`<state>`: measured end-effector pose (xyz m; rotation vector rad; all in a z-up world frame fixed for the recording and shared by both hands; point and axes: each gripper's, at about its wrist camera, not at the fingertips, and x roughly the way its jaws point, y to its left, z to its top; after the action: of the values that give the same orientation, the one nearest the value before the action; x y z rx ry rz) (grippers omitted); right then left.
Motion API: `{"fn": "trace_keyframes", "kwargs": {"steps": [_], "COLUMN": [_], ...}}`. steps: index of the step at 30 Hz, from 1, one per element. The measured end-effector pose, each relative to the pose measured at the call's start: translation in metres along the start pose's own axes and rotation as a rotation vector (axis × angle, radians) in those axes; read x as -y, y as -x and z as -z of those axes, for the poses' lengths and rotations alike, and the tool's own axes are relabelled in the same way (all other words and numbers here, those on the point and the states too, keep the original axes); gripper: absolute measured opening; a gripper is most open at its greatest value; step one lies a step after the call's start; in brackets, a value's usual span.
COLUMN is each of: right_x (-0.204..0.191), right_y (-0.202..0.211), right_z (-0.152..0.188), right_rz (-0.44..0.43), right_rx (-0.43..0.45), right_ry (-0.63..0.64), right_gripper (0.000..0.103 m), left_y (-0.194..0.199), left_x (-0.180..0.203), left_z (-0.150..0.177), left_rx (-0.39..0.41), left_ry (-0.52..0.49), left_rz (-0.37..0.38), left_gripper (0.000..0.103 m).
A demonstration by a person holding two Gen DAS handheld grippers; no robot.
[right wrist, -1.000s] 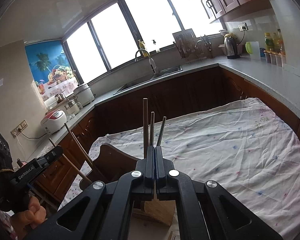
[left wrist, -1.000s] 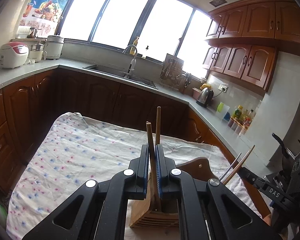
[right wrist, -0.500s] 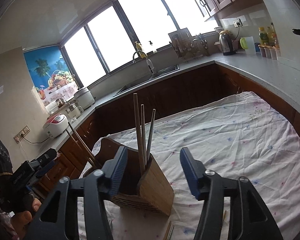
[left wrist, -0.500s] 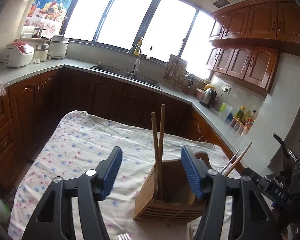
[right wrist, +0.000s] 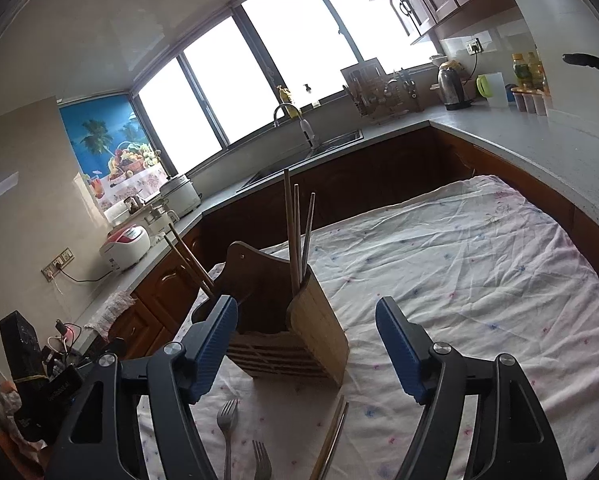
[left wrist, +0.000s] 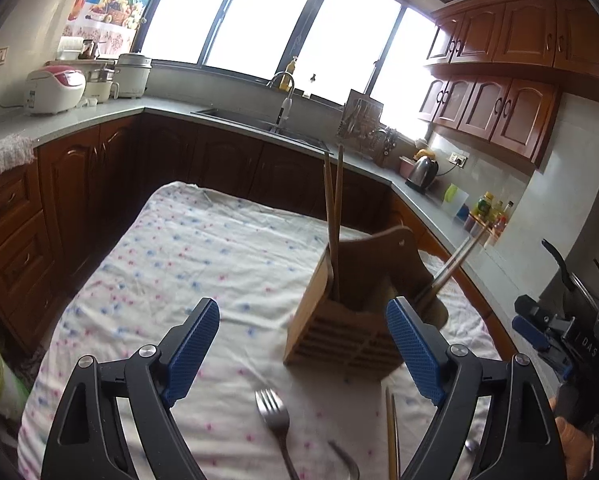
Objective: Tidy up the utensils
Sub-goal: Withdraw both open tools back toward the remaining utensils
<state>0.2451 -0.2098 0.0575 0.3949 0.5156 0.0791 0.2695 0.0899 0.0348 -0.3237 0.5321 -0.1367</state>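
Observation:
A wooden utensil holder [left wrist: 347, 332] [right wrist: 299, 336] stands on the flowered tablecloth [left wrist: 203, 264] [right wrist: 459, 280]. Chopsticks [left wrist: 333, 216] [right wrist: 295, 232] stand upright in it, and more [left wrist: 453, 268] [right wrist: 189, 258] lean out of its other compartment. My left gripper [left wrist: 303, 344] is open and empty, held back from the holder. My right gripper [right wrist: 305, 348] is open and empty in front of the holder. A fork [left wrist: 275, 420] [right wrist: 226, 424], a second fork [right wrist: 261, 460] and loose chopsticks [left wrist: 391, 436] [right wrist: 333, 436] lie on the cloth near me.
A spoon tip [left wrist: 345, 460] lies by the fork. The other hand-held gripper [left wrist: 559, 344] shows at the right of the left wrist view. Kitchen counters [left wrist: 99, 112], a sink [right wrist: 311, 152], rice cookers [left wrist: 55, 90] and a kettle [right wrist: 451, 84] surround the table.
Both grippers opened and let go of the chopsticks, which now stand in the holder. Both grippers then pulled back, bringing forks and loose chopsticks on the cloth into view.

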Motion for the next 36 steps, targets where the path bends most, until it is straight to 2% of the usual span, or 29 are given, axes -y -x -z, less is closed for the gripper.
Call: {"fn": "trace_keyframes", "kwargs": {"steps": [6, 18, 29, 36], "right_x": [0.005, 0.031, 0.064, 0.08], "right_y": [0.031, 0.078, 0.11, 0.114], "right_z": [0.017, 0.059, 0.098, 0.115], "right_rz": [0.013, 0.05, 0.126, 0.154], "right_rx": [0.005, -0.014, -0.055, -0.09], "right_ry": [-0.008, -0.052, -0.097, -0.127], "right_gripper": [0.078, 0.078, 0.078, 0.078], "left_y": [0.025, 0.069, 0.081, 0.078], "left_x": [0.005, 0.016, 0.029, 0.038], "left_z": [0.018, 0.05, 0.075, 0.087], "left_rx": [-0.041, -0.093, -0.153, -0.187], "left_ry": [0.002, 0.018, 0.025, 0.013], "left_rz": [0.012, 0.023, 0.043, 0.041], "left_gripper": [0.086, 0.086, 0.086, 0.086]}}
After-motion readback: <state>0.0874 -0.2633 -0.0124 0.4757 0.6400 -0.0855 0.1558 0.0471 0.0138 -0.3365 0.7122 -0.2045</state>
